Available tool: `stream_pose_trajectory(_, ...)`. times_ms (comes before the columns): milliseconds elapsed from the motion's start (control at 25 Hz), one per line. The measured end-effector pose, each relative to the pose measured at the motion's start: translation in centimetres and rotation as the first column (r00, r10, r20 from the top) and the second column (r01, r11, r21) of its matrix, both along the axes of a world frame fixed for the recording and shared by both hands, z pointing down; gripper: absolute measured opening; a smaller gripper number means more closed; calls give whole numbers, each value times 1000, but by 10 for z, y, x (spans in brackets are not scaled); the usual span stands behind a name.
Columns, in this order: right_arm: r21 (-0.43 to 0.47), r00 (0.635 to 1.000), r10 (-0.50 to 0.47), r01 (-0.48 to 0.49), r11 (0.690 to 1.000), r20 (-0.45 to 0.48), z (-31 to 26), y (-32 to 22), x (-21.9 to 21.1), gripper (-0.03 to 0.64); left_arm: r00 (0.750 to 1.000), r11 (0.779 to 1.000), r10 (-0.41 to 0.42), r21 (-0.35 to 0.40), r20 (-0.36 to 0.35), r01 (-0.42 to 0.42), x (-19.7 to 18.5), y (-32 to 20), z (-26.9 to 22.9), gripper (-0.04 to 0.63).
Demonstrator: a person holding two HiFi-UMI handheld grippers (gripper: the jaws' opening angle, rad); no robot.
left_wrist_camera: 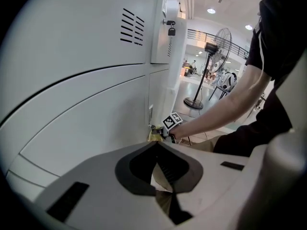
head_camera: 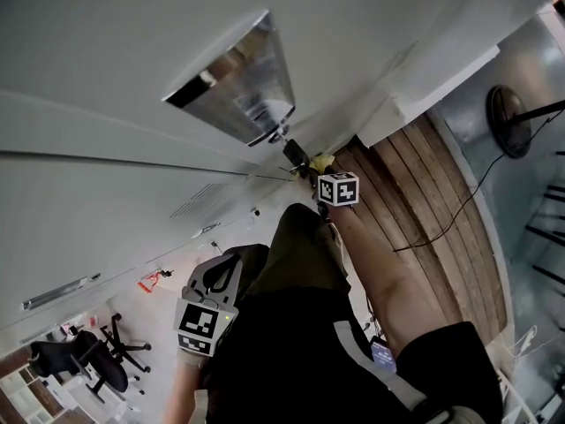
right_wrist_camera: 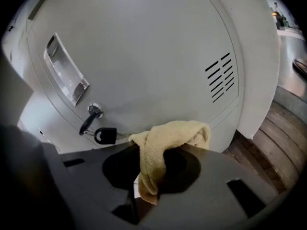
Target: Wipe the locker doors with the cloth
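Right tool (right_wrist_camera: 146, 178), arm stretched forward, clamps the cloth (right_wrist_camera: 165, 140) at the locker door (right_wrist_camera: 144, 56); left tool (left_wrist_camera: 157, 152), jaws together, held back.

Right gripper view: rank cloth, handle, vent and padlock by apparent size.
1. Cloth, though it sits nearest the camera.
2. Handle and vent, which look about alike.
3. Padlock.

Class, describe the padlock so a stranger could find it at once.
Find the white locker door with slanted vent slots. Beside its keyhole, between the metal handle and the yellow cloth, sits the padlock: small, black, with a shackle loop.
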State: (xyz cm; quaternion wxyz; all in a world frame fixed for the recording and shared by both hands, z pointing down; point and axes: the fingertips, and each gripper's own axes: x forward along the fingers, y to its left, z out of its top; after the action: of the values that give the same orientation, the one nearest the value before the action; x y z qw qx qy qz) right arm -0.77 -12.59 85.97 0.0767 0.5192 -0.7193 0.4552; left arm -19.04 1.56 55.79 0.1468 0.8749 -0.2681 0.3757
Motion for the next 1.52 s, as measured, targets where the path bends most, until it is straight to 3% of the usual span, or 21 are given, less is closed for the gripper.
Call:
stream_pose_trajectory(360,-18,995,-61,60,998,-73,10,-13,46,74,1000,1000,-16,3,-11,16,25,-3,9,9)
stream_pose_trajectory(1000,-62,975,-81,69,996,-205,34,-33,124,74,999,999,-24,-25,-24,23,45,-7,38,9)
stream_pose_trajectory(1520,-11,937,-107,110,994,-334,-28,-37,148,75,998,999,11,-38,-56,-13,54,-1,14,9)
